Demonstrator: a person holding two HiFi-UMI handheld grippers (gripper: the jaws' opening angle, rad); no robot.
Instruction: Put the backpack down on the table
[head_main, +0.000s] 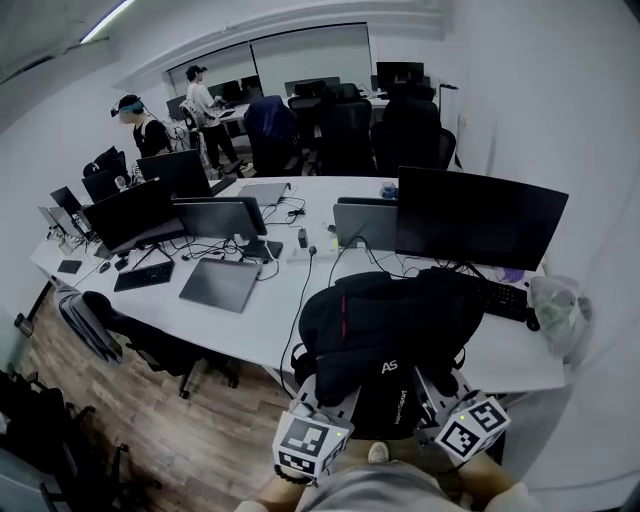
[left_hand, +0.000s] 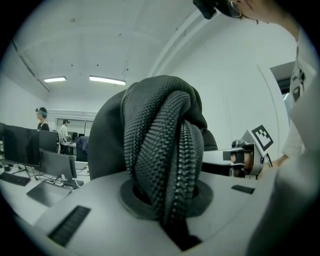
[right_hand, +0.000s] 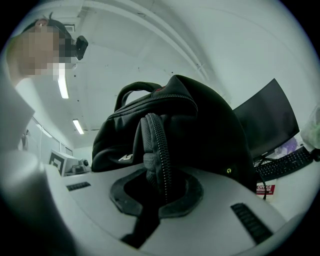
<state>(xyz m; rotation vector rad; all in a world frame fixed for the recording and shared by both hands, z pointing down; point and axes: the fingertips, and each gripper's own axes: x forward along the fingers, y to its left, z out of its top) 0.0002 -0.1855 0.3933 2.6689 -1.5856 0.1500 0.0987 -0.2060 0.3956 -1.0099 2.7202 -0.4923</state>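
This is an open-plan office. A long white table (head_main: 260, 315) runs across the room and carries a row of dark monitors (head_main: 130, 212), with one large screen (head_main: 480, 218) at the near end. Keyboards (head_main: 144, 276), a closed laptop (head_main: 220, 283) and loose cables (head_main: 345, 255) lie among them. A swivel chair (head_main: 150, 340) is pushed in at the table's near side, and more black office chairs (head_main: 345, 130) stand at the back, where further screens (head_main: 399, 72) sit on another desk. Two people (head_main: 140, 125) stand beside the workstations. The walls are plain white, the floor (head_main: 150, 430) is wood-look planking, and long strip lights (left_hand: 107, 80) are set in the ceiling.
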